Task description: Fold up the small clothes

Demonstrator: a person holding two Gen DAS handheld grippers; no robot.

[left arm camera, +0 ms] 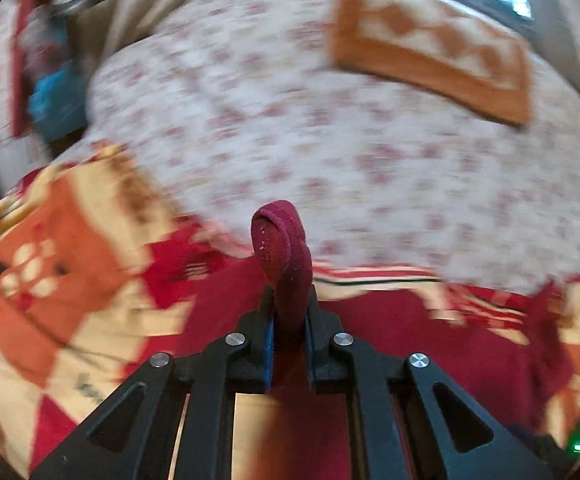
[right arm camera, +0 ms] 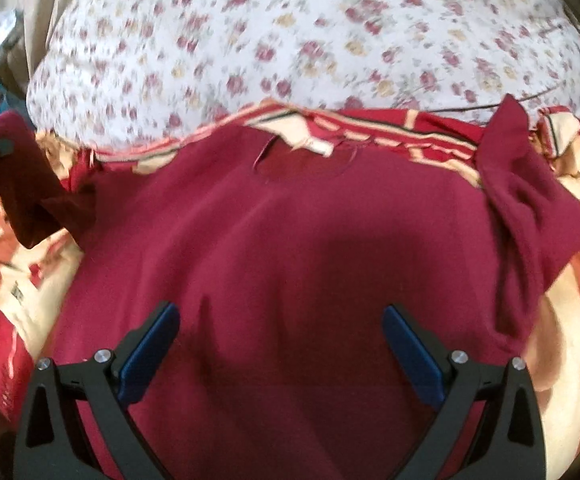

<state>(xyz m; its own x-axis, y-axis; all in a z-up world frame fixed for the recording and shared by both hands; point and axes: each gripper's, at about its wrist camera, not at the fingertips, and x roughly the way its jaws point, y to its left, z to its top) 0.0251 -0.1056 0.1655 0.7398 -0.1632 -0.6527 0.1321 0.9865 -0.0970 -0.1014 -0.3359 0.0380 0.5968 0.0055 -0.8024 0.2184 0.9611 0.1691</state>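
Note:
A maroon shirt (right arm camera: 290, 248) lies spread on a patterned red, orange and cream blanket (right arm camera: 570, 320), neckline (right arm camera: 302, 160) toward the far side. Its right sleeve (right arm camera: 530, 216) is bunched at the right. My left gripper (left arm camera: 289, 292) is shut on the shirt's left sleeve (left arm camera: 278, 240), whose hem sticks up between the fingers; the lifted sleeve also shows at the left edge of the right wrist view (right arm camera: 22, 184). My right gripper (right arm camera: 282, 320) is open and empty, hovering over the lower body of the shirt.
A white floral sheet (right arm camera: 310, 40) covers the bed beyond the blanket (left arm camera: 50, 260). An orange and cream patterned cushion (left arm camera: 430, 48) lies on it at the far right. Blurred clutter and a blue object (left arm camera: 54, 100) sit off the bed's left side.

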